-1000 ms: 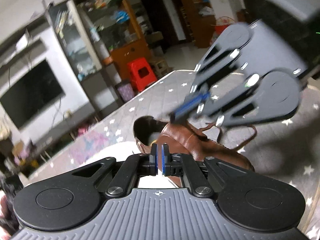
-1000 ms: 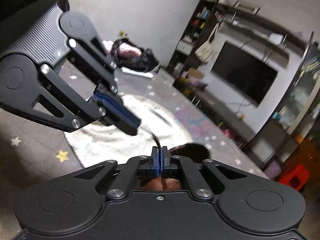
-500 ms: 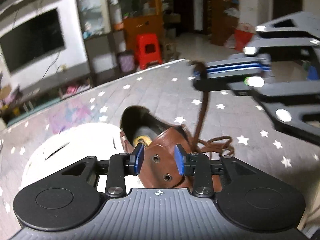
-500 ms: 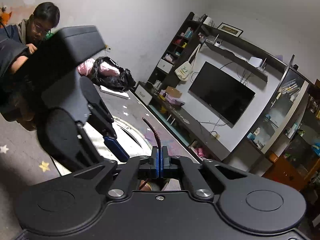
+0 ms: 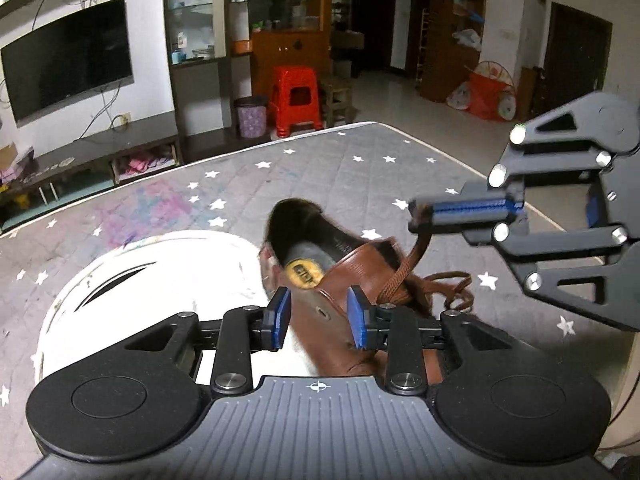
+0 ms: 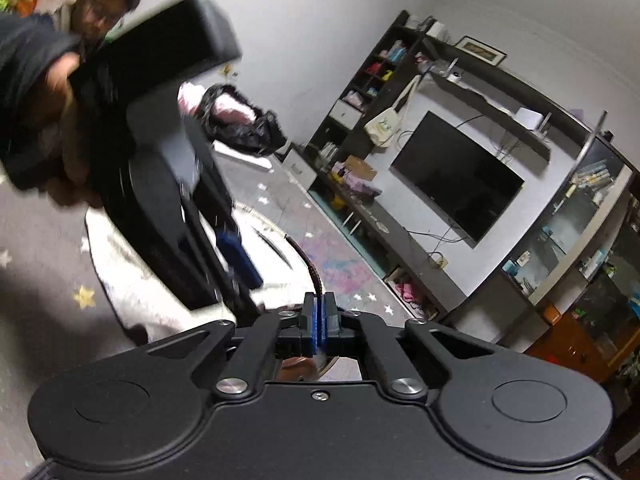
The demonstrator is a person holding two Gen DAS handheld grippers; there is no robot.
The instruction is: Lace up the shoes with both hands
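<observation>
A brown leather shoe (image 5: pixel 332 280) lies on the grey star-patterned mat, its opening facing away. My left gripper (image 5: pixel 319 316) is open, its blue pads on either side of the shoe's eyelet flap. My right gripper (image 5: pixel 420 214) is shut on the brown shoelace (image 5: pixel 404 272) and holds it taut above the shoe's right side. In the right wrist view the right gripper (image 6: pixel 319 312) pinches the lace, whose end (image 6: pixel 308 264) sticks out above the pads. The left gripper (image 6: pixel 236 256) shows blurred at the left there.
A white round cushion (image 5: pixel 160 272) lies left of the shoe on the mat (image 5: pixel 320 172). Slack lace loops (image 5: pixel 456 292) lie right of the shoe. A TV cabinet (image 5: pixel 80 152), red stool (image 5: pixel 296 100) and shelves stand behind. A person (image 6: pixel 100 8) sits behind the grippers.
My left gripper opened and now straddles the eyelet flap. My right gripper, still shut on the lace, moved right and away from the shoe, pulling the lace out.
</observation>
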